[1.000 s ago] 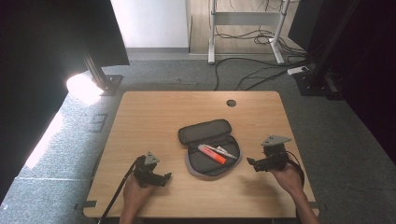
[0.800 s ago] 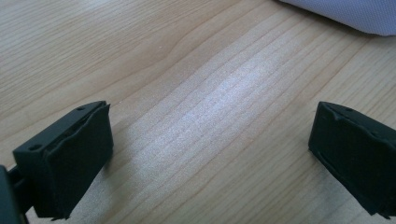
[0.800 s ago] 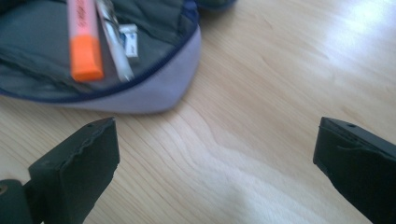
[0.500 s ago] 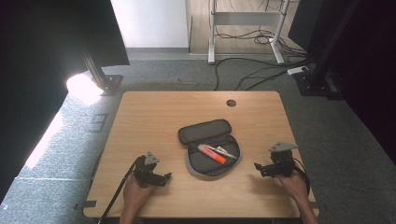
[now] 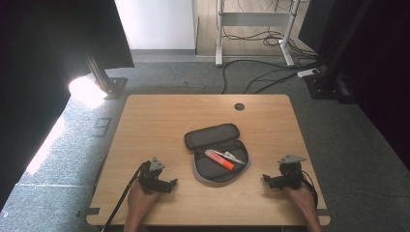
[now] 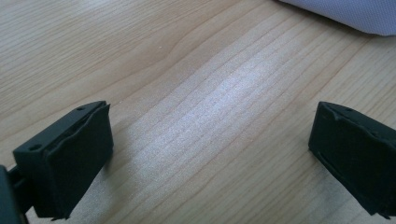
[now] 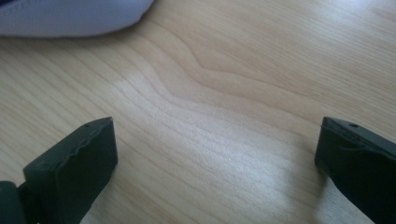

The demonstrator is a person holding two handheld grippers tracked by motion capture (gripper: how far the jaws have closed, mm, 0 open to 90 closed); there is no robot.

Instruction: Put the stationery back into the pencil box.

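A grey pencil case lies unzipped in the middle of the wooden table, its lid folded back. Inside it lie an orange-red marker and a thin silver pen. My left gripper rests on the table near the front edge, left of the case, open with nothing between its jaws. My right gripper rests low on the table to the right of the case, also open and empty. The left gripper view has a corner of the case at top right; the right gripper view has it at top left.
A round cable hole sits near the table's far edge. Beyond the table the floor holds cables, a white desk frame and dark stands on both sides. Bare wood surrounds the case.
My right gripper has moved away from the case, to the right and toward the front edge, and come down to the table. The left gripper has stayed put.
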